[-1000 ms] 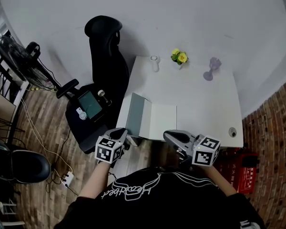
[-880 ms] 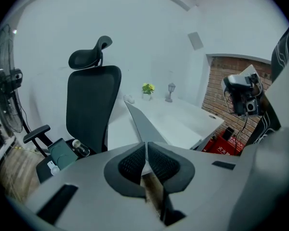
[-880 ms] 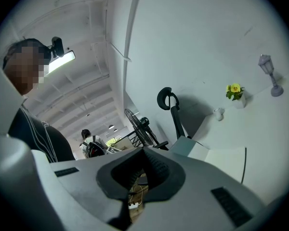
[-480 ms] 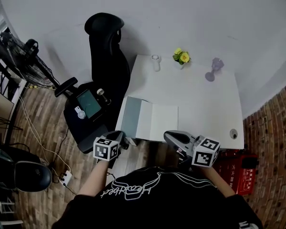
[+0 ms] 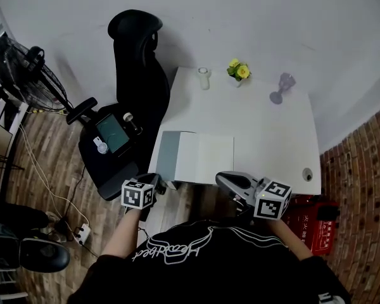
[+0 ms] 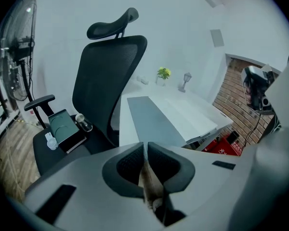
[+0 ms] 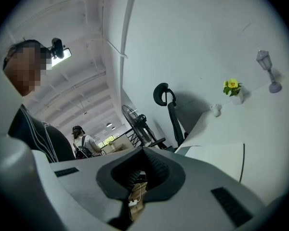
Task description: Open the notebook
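The notebook lies open on the white table, near its front left corner. Its grey cover rests flat to the left of the white page. My left gripper is shut and holds nothing, just off the table's front left corner, below the cover. In the left gripper view the cover stretches away beyond the shut left gripper. My right gripper hangs at the table's front edge, apart from the notebook, jaws together and empty. The right gripper view shows the page past the right gripper.
A black office chair stands left of the table, a dark tablet-like item on its seat. At the table's far edge are a yellow flower pot, a small purple lamp and a white object. A red box sits lower right.
The grey cover has swung from standing tilted to lying flat on the left. My left gripper has dropped down and away from the notebook's corner. The right gripper has stayed put.
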Demonstrator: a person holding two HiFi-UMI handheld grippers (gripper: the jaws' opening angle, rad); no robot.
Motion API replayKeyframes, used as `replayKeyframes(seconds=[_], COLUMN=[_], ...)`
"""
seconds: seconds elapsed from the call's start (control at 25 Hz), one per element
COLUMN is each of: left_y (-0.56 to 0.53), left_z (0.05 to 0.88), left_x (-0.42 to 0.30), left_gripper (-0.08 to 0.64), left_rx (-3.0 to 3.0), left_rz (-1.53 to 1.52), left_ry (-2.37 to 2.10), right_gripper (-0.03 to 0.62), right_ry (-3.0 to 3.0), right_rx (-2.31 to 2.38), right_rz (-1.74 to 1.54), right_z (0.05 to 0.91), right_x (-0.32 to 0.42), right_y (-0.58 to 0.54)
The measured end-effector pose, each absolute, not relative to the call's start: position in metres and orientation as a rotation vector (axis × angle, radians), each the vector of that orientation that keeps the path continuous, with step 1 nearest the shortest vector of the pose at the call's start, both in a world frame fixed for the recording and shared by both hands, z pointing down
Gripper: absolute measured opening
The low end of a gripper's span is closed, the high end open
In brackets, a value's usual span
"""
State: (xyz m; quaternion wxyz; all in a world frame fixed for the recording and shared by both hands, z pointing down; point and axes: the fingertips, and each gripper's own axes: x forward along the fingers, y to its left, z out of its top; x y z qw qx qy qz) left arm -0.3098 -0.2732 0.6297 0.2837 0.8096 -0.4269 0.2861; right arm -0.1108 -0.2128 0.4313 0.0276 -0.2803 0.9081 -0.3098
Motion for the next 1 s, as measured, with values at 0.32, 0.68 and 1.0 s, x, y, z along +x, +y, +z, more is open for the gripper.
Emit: replayKeyframes(seconds=[0.32,0.68,1.0], left_y=[-0.26,-0.226,-0.178], left_z=[0.612,0.539,0.454], left_x=[-0.302,-0.247,-0.143], left_gripper=[0.217,0.242,0.225], left_rx=[2.202,2.319,2.495], left_rz=[0.717,0.547,0.379], left_ry=[-1.184,-1.176,-1.003], right_gripper=[0.003,0.003,0.003], right_ry=[2.836,2.864,2.854], right_rx=[-0.823,-0.744,-0.739], right_rz=[-0.911,-0.879,-0.817], right_z=[0.417,0.408,0.388], right_x=[-0.109,-0.084,-0.033], right_y=[-0.197,-0.163,-0.137])
